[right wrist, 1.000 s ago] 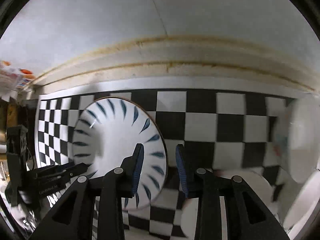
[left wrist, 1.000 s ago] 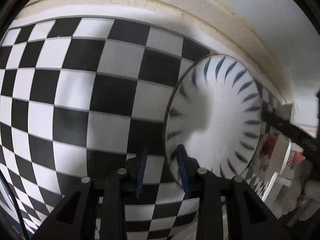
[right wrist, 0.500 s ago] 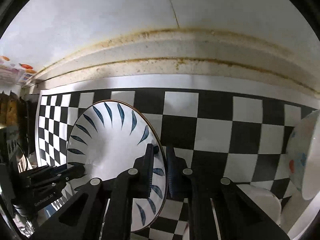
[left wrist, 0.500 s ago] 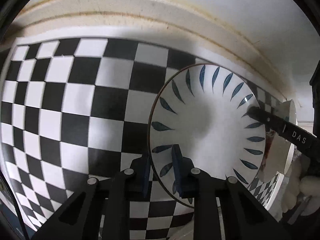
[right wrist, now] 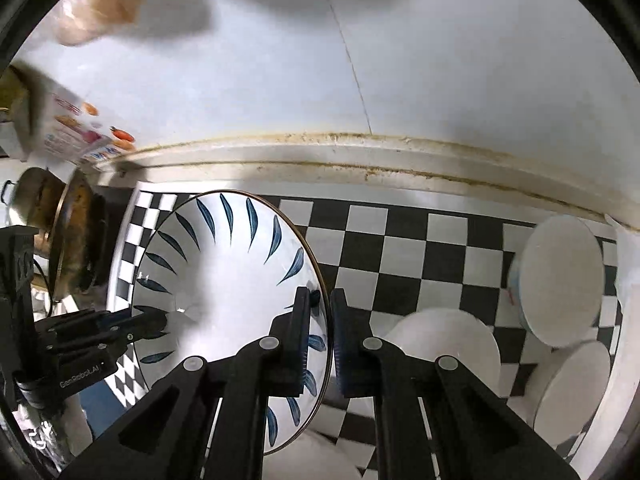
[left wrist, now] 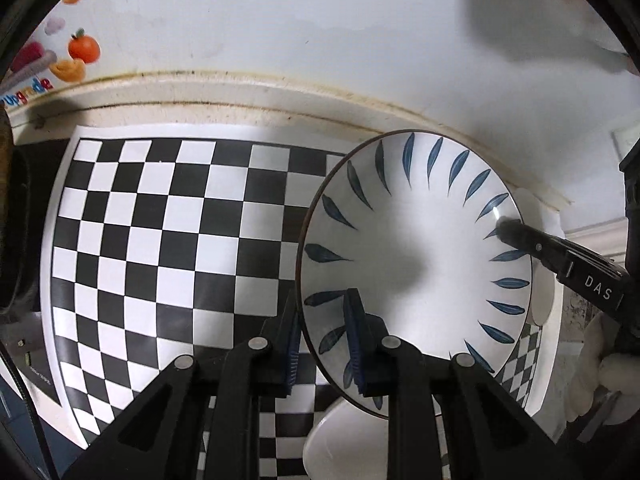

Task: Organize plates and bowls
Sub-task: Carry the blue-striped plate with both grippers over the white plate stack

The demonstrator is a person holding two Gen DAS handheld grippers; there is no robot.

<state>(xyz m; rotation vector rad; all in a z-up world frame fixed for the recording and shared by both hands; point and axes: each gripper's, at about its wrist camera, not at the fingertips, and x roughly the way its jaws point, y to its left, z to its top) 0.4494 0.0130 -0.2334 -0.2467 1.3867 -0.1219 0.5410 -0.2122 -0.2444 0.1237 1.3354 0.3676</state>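
Left tongs (left wrist: 322,334) are closed on the near-left rim of the leaf-pattern plate (left wrist: 416,248). Right tongs (right wrist: 320,330) are clamped on its opposite rim. The plate hangs between both, above the checkered table (left wrist: 160,240). White plates (right wrist: 560,280) lie right of the right tongs.

**Checkered mat on a pale counter**

A black-and-white checkered mat (right wrist: 424,256) covers the counter (left wrist: 248,96) below a stained wall edge. White plates (right wrist: 444,344) and a white bowl (right wrist: 560,280) rest on the mat's right side.
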